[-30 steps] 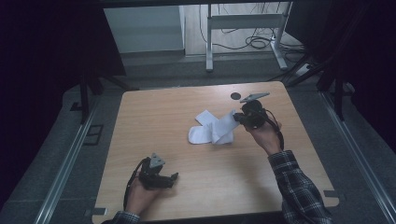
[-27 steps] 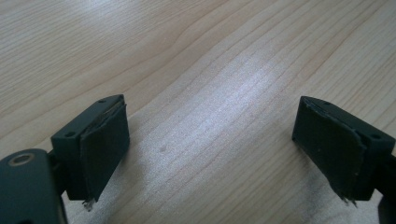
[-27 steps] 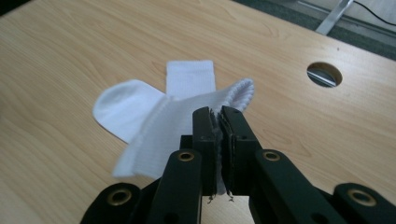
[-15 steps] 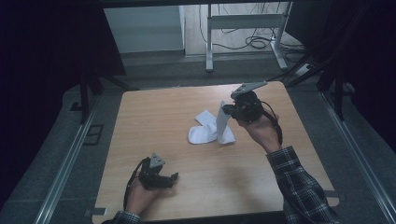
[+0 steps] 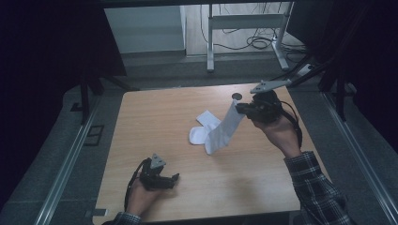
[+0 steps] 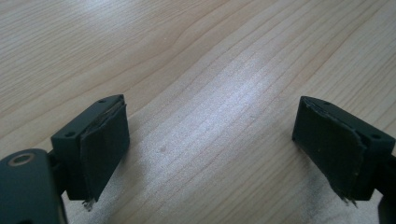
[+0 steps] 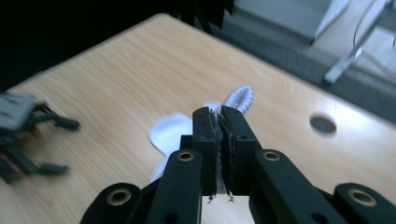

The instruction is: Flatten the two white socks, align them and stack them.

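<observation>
white sock (image 5: 224, 133) | right tongs (image 7: 220, 122) pinching its cuff | left tongs (image 6: 210, 140) spread, empty

The person's left hand (image 5: 141, 194) rests low at the near left, holding the left gripper (image 5: 174, 178) with its two black jaws spread wide, nothing between them. The right forearm, in a plaid sleeve (image 5: 317, 187), reaches up toward the far right; the right hand (image 5: 277, 131) holds the right gripper (image 5: 240, 108) raised, jaws pointing left and clamped together.
</observation>
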The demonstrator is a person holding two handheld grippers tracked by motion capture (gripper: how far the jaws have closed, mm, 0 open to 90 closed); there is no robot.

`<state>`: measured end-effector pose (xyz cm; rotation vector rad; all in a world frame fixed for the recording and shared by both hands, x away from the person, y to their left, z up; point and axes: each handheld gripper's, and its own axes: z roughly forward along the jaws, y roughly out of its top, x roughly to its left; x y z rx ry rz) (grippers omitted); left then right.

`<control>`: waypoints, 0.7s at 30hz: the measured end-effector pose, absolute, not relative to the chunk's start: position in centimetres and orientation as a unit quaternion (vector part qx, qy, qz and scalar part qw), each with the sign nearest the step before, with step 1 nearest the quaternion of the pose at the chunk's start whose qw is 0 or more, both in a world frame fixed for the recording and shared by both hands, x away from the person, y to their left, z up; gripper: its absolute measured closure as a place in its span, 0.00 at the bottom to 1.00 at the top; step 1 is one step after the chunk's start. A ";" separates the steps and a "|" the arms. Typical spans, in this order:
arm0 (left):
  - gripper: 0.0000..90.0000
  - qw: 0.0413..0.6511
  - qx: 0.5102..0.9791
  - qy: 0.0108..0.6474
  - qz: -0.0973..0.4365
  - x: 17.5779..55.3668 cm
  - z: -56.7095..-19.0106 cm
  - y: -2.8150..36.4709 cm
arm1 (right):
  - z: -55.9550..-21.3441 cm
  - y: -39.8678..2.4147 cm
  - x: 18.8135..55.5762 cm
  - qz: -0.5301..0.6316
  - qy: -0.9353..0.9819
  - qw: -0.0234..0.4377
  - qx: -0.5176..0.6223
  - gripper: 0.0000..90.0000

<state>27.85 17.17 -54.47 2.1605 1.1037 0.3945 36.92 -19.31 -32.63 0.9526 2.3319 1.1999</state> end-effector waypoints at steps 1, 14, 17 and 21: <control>0.12 0.335 0.828 0.423 0.151 27.9 -54.5 17.2 | -32.6 -19.3 36.9 0.423 0.823 0.175 0.336 0.94; 0.12 0.334 0.829 0.423 0.151 27.8 -54.5 17.2 | -42.9 -27.3 38.5 0.369 0.805 0.156 0.437 0.93; 0.12 0.334 0.828 0.424 0.151 27.8 -54.5 17.1 | -44.6 -28.5 38.5 0.363 0.801 0.152 0.450 0.93; 0.12 0.334 0.828 0.425 0.152 27.9 -54.5 17.1 | -47.0 -29.7 38.3 0.351 0.799 0.147 0.465 0.93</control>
